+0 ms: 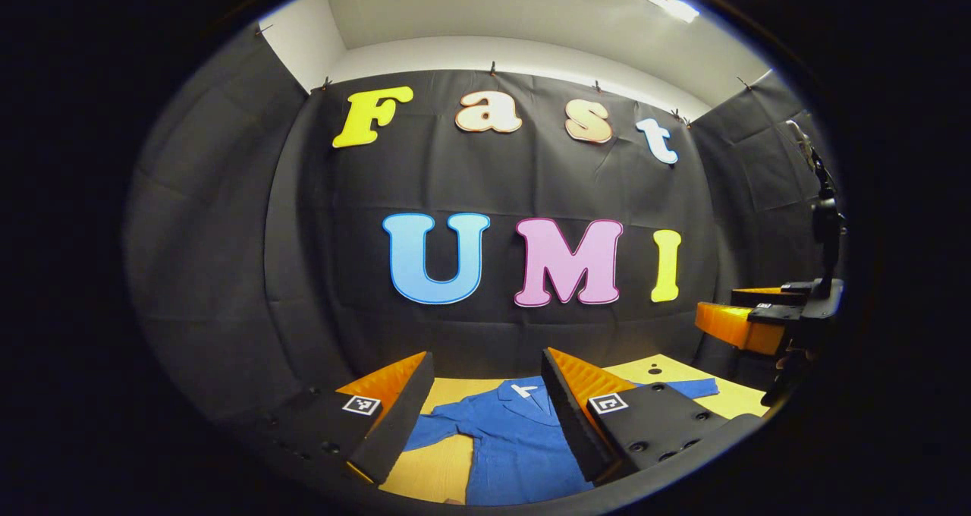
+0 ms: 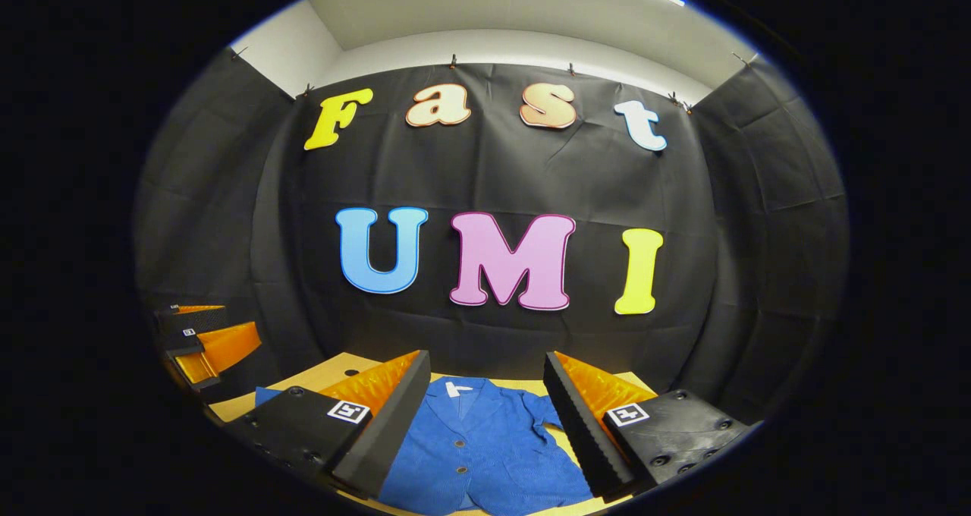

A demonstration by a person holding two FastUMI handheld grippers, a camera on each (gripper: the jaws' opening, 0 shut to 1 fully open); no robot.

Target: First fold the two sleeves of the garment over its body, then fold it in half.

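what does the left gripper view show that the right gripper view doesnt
Left gripper view: the jacket's left sleeve spread out on the table, the far sleeve's end beyond the finger, and the right gripper at the right edge, above the table.

Right gripper view: the jacket's buttoned front and the left gripper at the left edge.

Both: the blue jacket lying flat and unfolded, collar towards the wall, on the yellow table, framed between open fingers that touch nothing.

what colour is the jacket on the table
Blue. The jacket shows best in the right gripper view, lying flat on the table.
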